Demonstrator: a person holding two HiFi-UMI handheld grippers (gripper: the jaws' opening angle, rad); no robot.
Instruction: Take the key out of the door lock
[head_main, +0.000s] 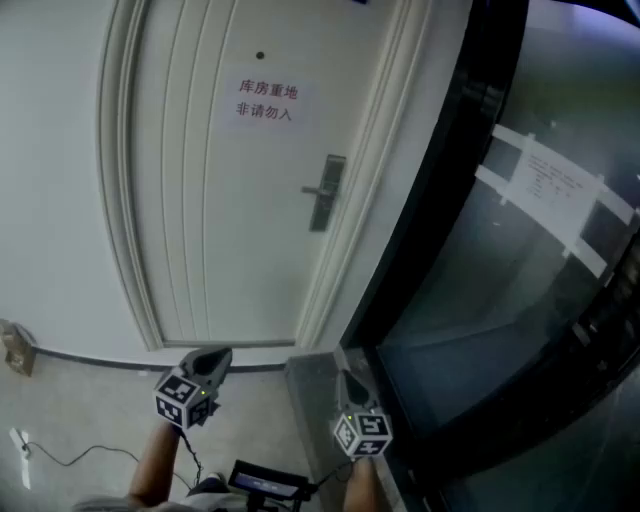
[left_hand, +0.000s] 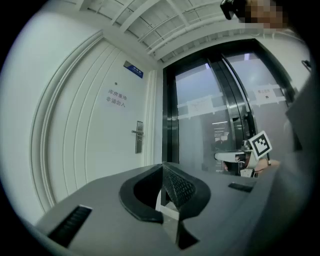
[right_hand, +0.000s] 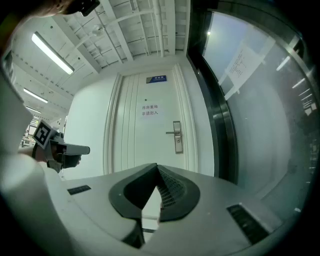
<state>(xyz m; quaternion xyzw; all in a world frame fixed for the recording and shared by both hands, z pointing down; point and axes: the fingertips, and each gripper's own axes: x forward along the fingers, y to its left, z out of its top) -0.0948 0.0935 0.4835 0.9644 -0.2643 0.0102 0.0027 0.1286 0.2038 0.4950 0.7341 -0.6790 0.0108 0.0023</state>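
Stands well back from the white door (head_main: 200, 220); holds the left gripper (head_main: 214, 357) and the right gripper (head_main: 345, 380) low and side by side, both aimed forward at the door and well apart from it; grips each from below, with only a bare forearm (head_main: 152, 470) behind each, cut off by the bottom edge of the head view.

Shows the left gripper's jaws pressed together tip to tip with nothing between them; likewise the right gripper's, closed and empty; catches the right gripper's marker cube (left_hand: 260, 144) off to the side in the left gripper view.

Puts the task's spot at the lock plate (head_main: 326, 192) on the door's right side, with its lever handle (head_main: 315, 188) pointing left; leaves the key too small to make out in any view; offers only a dark spot (right_hand: 177, 140) on the plate below the handle in the right gripper view, and cannot tell whether that is key or keyhole.

Crops the door's top in the head view; carries a paper notice (head_main: 266, 102) on the door; sets a dark glass wall (head_main: 500, 330) just beside the door frame, with a taped sheet (head_main: 555, 180) whose print is too fine to read.
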